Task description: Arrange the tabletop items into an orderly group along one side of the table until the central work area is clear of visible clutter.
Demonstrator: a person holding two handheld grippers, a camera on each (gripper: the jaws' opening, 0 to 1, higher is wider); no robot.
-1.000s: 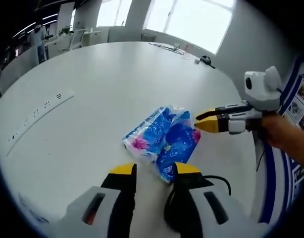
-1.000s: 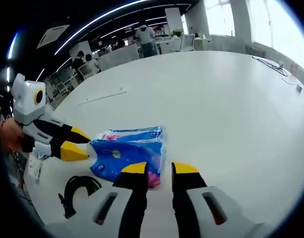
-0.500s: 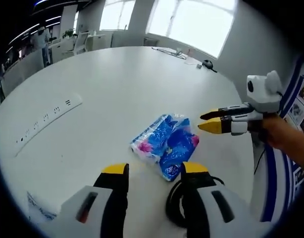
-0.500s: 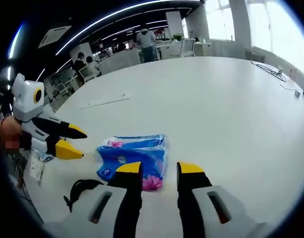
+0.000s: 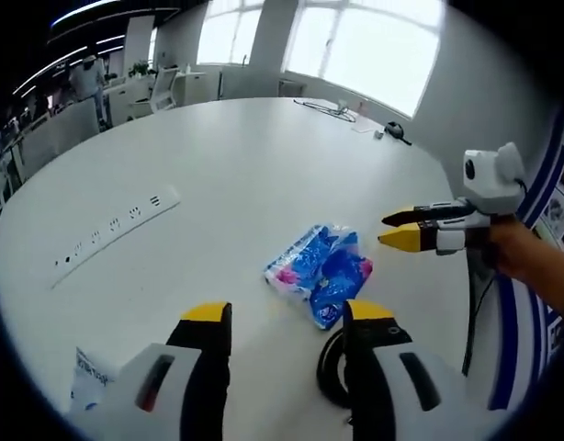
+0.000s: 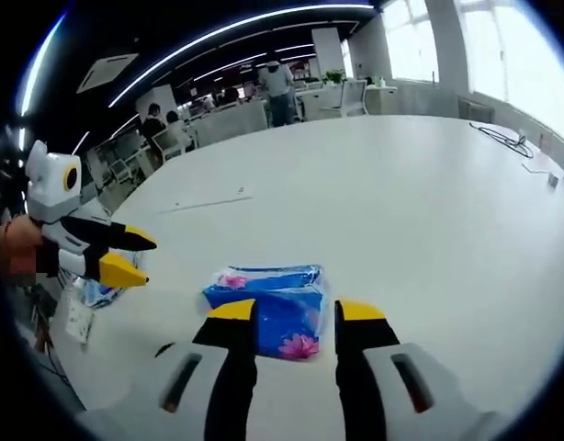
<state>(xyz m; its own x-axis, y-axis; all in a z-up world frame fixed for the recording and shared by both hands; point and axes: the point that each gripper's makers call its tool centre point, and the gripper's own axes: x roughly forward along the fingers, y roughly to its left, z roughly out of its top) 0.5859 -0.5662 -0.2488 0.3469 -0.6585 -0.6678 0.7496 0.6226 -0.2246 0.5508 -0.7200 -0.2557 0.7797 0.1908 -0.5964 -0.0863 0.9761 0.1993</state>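
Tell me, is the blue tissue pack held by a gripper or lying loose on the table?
Loose: the blue tissue pack lies flat on the table, no jaws touching it.

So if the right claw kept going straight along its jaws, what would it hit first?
Most likely the blue tissue pack, lying on the white table just beyond and between the open jaws of the right claw. Depth is hard to judge in this fisheye view.
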